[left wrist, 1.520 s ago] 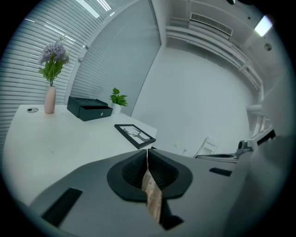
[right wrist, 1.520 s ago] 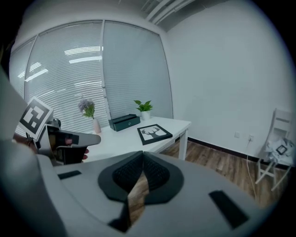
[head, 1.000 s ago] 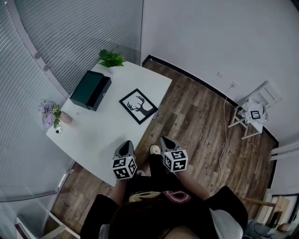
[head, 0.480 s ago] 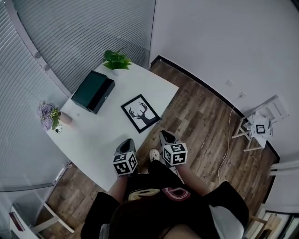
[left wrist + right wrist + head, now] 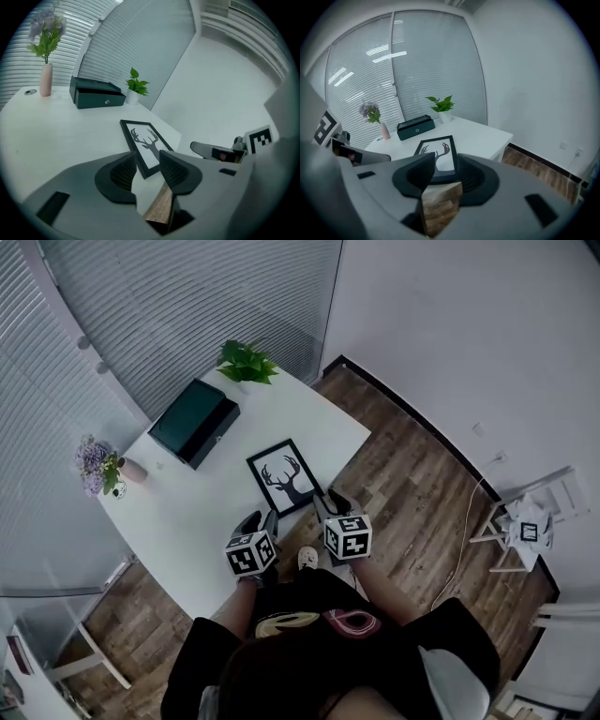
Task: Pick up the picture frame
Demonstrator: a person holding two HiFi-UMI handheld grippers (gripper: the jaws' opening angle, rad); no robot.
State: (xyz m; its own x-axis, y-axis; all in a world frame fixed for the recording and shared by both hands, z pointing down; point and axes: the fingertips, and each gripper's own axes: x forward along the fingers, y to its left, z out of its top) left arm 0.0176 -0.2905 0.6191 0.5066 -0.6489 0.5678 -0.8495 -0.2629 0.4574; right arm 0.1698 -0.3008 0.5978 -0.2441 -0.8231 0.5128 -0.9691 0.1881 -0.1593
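Picture frame [image 5: 289, 478] is flat on the white tabletop [image 5: 187, 512], near the edge closest to the person. Black border, white sheet with a dark deer-head silhouette. It sits skewed to the table edges, one corner pointing at the grippers.

Left gripper [image 5: 261, 521]: fingers opening, nothing clamped. It sits over the table edge, just short of the frame's near corner. Its own view shows that corner through the gap, ahead of the pads, which are not pressing on it.

Right gripper [image 5: 333, 504]: fingers also opening, wide gap, nothing between the pads. It is off the table edge, over the wooden floor [image 5: 412, 493], just beside the frame's near right side. Through its gap you see floorboards low down, with the frame beyond.

Both grippers angle downward toward the frame, side by side and close together.

Rest of the tabletop:
- Dark green box [image 5: 195, 422] farther back, apart from the frame, lid shut.
- Potted green plant [image 5: 247, 362] at the far corner by the blinds [image 5: 187, 306].
- Pink vase with purple flowers [image 5: 98, 468] at the left corner, well apart from the frame.

White chair [image 5: 525, 521] stands by the wall at right.
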